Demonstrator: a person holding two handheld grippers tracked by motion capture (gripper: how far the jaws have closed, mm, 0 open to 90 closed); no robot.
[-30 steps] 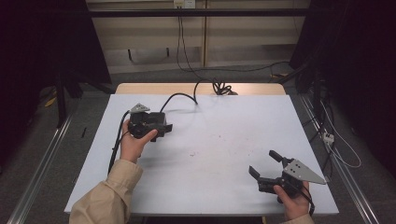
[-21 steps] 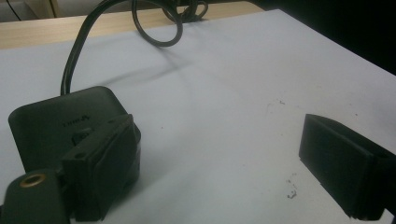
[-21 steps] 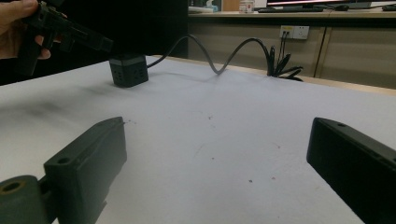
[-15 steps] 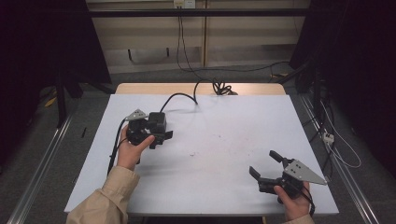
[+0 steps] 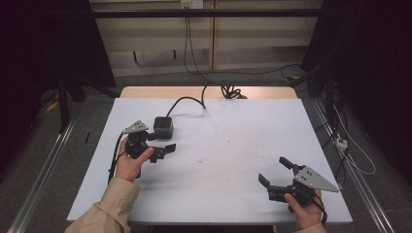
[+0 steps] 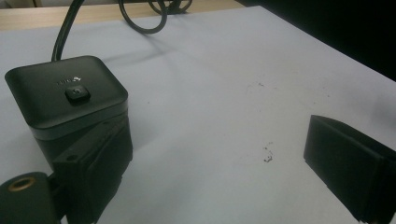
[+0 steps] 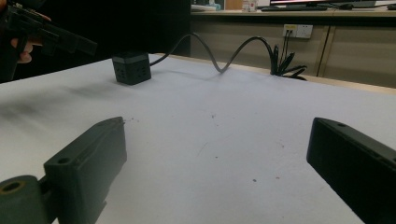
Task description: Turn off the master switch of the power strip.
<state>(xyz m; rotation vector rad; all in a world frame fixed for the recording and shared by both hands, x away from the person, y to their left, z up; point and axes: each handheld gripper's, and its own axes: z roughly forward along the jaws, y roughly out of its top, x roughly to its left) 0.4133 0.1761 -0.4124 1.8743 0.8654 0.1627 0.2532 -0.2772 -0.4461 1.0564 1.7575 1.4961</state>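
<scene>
Two spread grippers, left (image 5: 163,151) and right (image 5: 275,174); one black cube (image 5: 163,128).

A black cube socket (image 5: 163,127) with cable (image 5: 187,99) sits on the white table (image 5: 233,145).

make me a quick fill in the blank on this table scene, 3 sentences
1. The black cube sits nearest the ____ gripper.
2. A black ____ runs from the cube toward the table's far edge.
3. The jaws of the right gripper stand ____, with nothing between them.

Missing words: left; cable; open
</scene>
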